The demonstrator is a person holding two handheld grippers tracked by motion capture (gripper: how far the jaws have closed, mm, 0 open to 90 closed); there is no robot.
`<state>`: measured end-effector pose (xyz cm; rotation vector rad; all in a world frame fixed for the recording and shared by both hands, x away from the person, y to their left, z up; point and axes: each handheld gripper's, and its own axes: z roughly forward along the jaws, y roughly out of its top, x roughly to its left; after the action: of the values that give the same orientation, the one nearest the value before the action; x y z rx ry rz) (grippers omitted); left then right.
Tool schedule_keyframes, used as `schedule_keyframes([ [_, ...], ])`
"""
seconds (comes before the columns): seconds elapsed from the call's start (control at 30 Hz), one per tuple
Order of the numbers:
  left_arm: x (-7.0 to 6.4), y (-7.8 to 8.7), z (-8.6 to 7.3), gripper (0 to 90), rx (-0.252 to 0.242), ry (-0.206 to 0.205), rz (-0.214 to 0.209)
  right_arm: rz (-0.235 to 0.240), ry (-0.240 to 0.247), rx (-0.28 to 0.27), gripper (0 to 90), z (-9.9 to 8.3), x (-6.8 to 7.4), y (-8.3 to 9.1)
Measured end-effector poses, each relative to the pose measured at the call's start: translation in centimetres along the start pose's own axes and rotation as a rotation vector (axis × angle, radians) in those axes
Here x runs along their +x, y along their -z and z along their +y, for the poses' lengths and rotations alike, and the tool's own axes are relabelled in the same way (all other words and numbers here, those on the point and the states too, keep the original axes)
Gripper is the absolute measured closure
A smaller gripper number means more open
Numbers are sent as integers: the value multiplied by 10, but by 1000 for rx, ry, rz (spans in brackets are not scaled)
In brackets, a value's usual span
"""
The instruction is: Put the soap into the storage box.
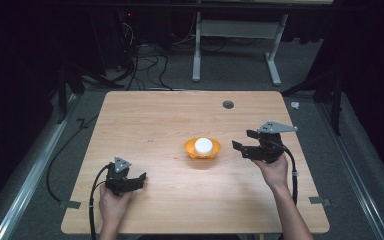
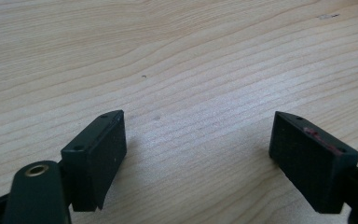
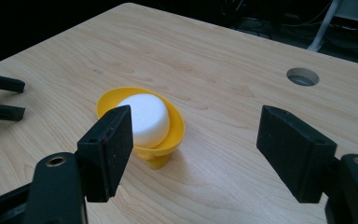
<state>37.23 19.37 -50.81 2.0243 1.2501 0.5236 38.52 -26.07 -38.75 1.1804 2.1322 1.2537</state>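
**Sitting untouched: white puck in a yellow bowl, both grippers spread**

Resting near the middle of the wooden table (image 1: 155,115), a little toward the person's right, is a small yellow bowl (image 1: 202,149) with a white, rounded puck (image 1: 203,145) lying inside it. In the right gripper view the puck (image 3: 144,116) fills most of the bowl (image 3: 175,128), which stands on a short yellow foot.

Just beside the bowl, on its right, the right gripper (image 1: 243,141) is held above the tabletop with its jaws spread wide and pointed at the bowl; nothing sits between them and they touch neither bowl nor puck. A grey three-cornered plate rides on top of it, and a black cable trails back along the person's forearm.

Well apart, near the table's front left, the left gripper (image 1: 139,179) lies low over bare wood, jaws likewise wide apart and holding nothing; its own view (image 2: 198,154) looks down on plain wood grain.

Farther back, a round grommet hole (image 1: 228,104) is set in the tabletop, and a pale desk frame (image 1: 237,45) stands on the dark floor beyond.
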Motion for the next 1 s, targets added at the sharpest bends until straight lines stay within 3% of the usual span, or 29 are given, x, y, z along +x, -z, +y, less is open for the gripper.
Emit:
schedule_keyframes([
  [0.47, 0, 0, 0, 194, 0, 0, 0, -16, -8, -8, 280, -12, 1, 15],
  [1.0, 0, 0, 0, 194, -1, 0, 1, -29, -57, -15, 284, -33, -4, 25],
])
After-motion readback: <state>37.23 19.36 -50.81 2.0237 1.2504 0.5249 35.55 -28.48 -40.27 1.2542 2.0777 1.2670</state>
